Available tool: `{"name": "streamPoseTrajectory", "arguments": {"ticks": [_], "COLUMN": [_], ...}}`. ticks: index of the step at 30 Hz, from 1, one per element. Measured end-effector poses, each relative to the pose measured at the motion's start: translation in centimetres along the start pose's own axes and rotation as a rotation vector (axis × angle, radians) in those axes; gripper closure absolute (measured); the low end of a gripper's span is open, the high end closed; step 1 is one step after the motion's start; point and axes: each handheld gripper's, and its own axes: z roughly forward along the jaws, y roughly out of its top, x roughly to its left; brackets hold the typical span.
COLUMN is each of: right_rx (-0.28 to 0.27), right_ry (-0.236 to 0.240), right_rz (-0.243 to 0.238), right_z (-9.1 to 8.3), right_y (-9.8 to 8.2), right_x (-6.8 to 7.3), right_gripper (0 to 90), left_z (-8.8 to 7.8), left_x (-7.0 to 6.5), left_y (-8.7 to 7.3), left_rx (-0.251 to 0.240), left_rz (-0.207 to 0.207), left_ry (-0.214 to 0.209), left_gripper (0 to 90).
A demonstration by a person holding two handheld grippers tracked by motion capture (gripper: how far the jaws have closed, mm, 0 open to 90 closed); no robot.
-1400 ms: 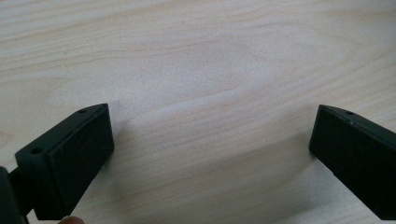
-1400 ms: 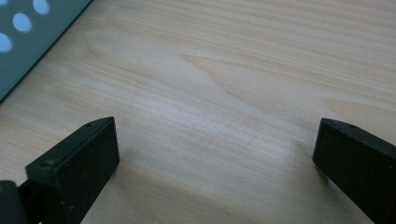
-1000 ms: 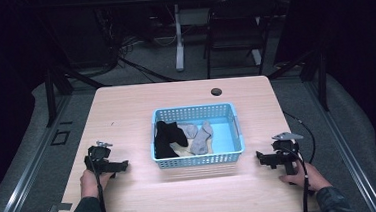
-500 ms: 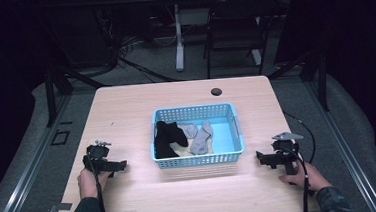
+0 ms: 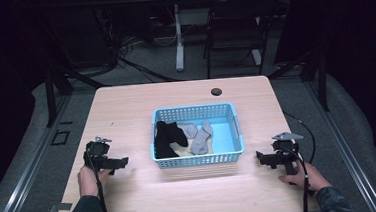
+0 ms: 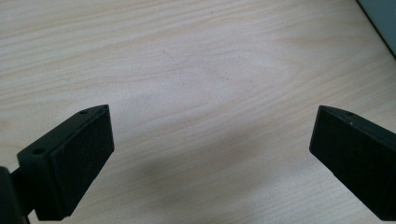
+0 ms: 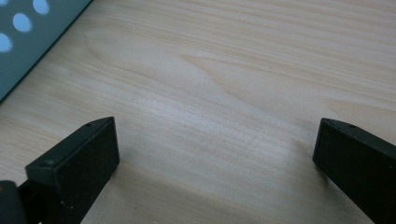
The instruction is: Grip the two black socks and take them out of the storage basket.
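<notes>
Overhead, blue basket (image 5: 197,158) at table (image 5: 126,110) centre, black sock (image 5: 167,137) and grey socks (image 5: 201,137) inside. Left gripper (image 5: 117,163) and right gripper (image 5: 261,157) flank basket, both low over bare wood. Gripper views add detail: jaws spread wide, nothing between; basket wall (image 7: 28,42) edges right gripper view.
</notes>
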Motion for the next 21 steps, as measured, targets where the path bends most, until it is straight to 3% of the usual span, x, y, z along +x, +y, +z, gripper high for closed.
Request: {"name": "streamPoseTrajectory", "arguments": {"ticks": [8,21], "right_rx": [0.001,0.0], "right_ry": [-0.001,0.0], "right_rz": [-0.001,0.0], "right_z": [0.0,0.0], "right_y": [0.0,0.0], "right_x": [0.0,0.0], "right_gripper": [0.0,0.0], "left_z": [-1.5,-3.6], "left_x": [-0.4,-2.0], "left_y": [1.3,3.7], "left_rx": [-0.041,-0.073], "left_rz": [-0.005,0.051], "left_ry": [-0.025,-0.027], "left_gripper": [0.0,0.0]}}
